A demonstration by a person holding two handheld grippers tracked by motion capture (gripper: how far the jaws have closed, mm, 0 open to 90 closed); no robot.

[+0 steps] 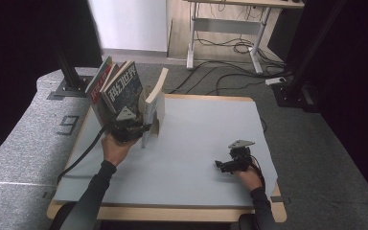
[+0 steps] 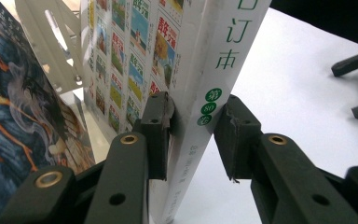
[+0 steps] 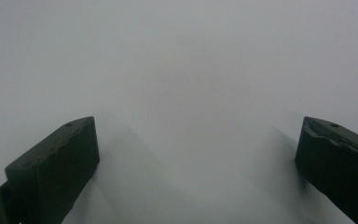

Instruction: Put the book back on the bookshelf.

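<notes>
Gripping the white book (image 2: 200, 70) by its spine, the left hand-held gripper (image 2: 193, 135) has both pads on the lower part of the volume, so the jaws are closed on it. The main risk, as I judge it, is the book twisting out: the hold sits low on a tall, tilted volume, and its upper part could swing over and knock the dark-covered book (image 1: 122, 88) or the red book (image 1: 97, 81) leaning just to its left. A second risk is the cover sliding on the pages, since the jaws pinch only near the spine. The white book stands upright but tilted at the far left of the desk (image 1: 201, 139), its bottom edge about at the surface, with the left hand-held gripper (image 1: 130, 125) directly in front of it, reaching in low from the person's side. The right hand-held gripper (image 1: 227, 165) rests well apart near the desk's right front, jaws spread wide over bare surface, holding nothing.
</notes>
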